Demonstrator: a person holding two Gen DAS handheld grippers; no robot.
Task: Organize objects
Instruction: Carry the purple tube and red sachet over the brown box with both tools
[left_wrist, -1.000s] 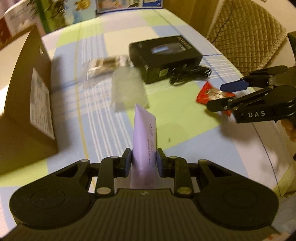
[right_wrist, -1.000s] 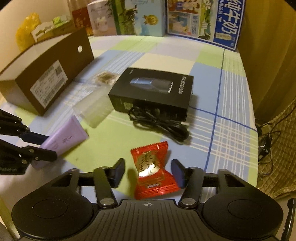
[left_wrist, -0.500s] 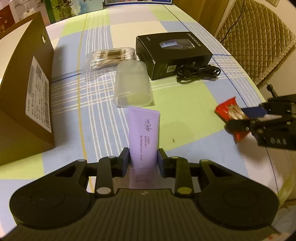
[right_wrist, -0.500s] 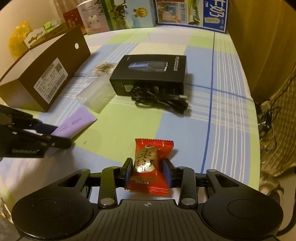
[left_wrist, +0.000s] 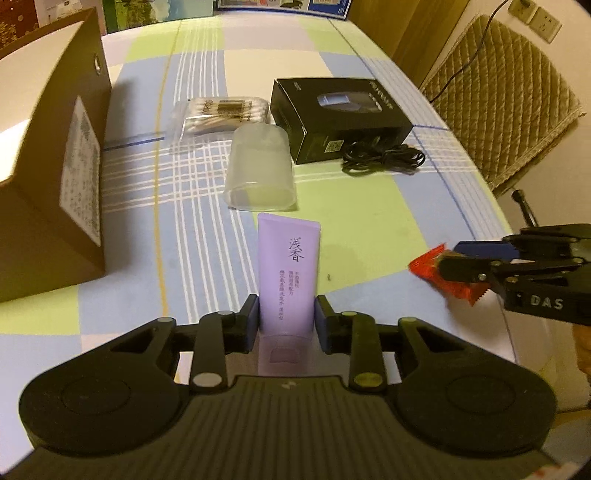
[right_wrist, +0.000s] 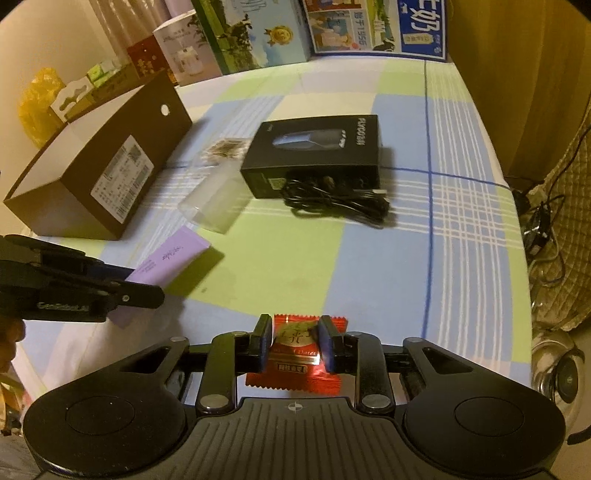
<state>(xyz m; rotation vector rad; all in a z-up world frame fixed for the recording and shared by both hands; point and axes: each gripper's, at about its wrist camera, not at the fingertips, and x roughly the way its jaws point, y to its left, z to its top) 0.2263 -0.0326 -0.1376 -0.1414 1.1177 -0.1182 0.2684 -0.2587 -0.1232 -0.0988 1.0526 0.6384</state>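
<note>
The left gripper (left_wrist: 286, 319) is pinching the lavender cosmetic tube (left_wrist: 288, 271) between its closed fingers, near the table's (left_wrist: 369, 206) front edge. The right gripper (right_wrist: 295, 341) is clamping a red candy wrapper (right_wrist: 293, 363) toward the front right corner. Further in, a clear plastic cup (left_wrist: 260, 168) is lying on its side beside a bag of cotton swabs (left_wrist: 221, 114), a black shaver box (left_wrist: 340, 114) and a coiled black cable (left_wrist: 384, 160). A brown cardboard box (left_wrist: 51, 177) is sitting along the left edge.

Tube and candy held, the rest on the worktop
Lilac tube (left_wrist: 288, 273) pinched in the left claw (left_wrist: 286, 317); red candy (right_wrist: 293, 354) in the right claw (right_wrist: 294, 341); clear cup (left_wrist: 260, 166) on its side beside swabs (left_wrist: 221, 116), black box (left_wrist: 338, 118) with cable (left_wrist: 382, 162) touching
</note>
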